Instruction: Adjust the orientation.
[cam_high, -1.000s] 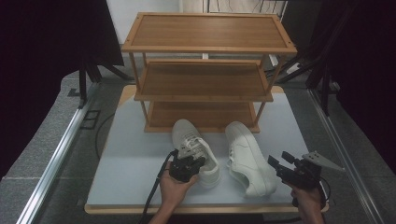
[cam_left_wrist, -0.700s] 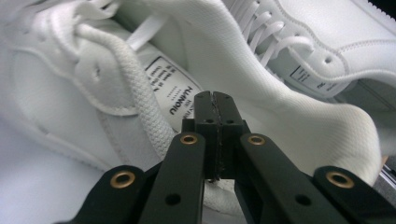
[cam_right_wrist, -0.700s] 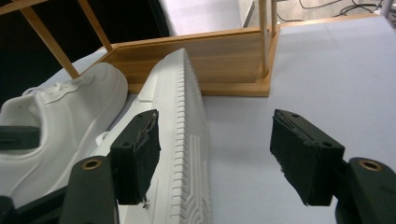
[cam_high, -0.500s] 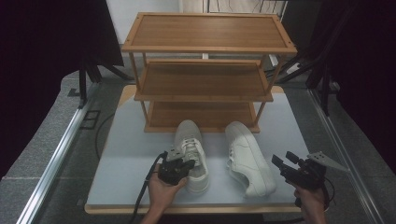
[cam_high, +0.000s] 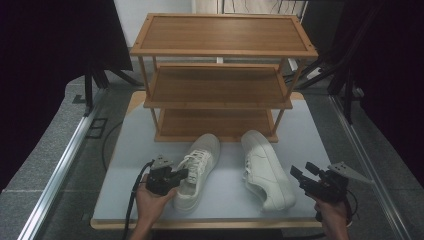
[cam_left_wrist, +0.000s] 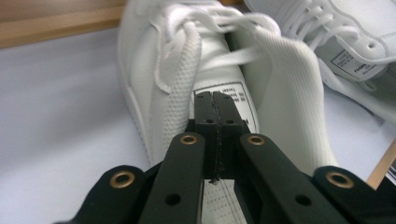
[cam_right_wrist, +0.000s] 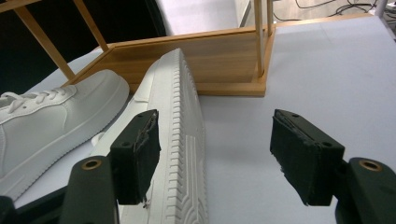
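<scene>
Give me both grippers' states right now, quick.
Left gripper: closed, jaws together inside the left shoe; whether they pinch anything cannot be told.
Right gripper: open, holding nothing, beside the right shoe.

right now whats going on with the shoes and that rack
A person works at a table with a hand-held gripper in each hand. The left hand-held gripper is shut, its tips poking into the opening of the left white sneaker by the tongue. The right hand-held gripper is open beside the right white sneaker, which lies tipped on its side. Both sit before the wooden shoe rack.
</scene>
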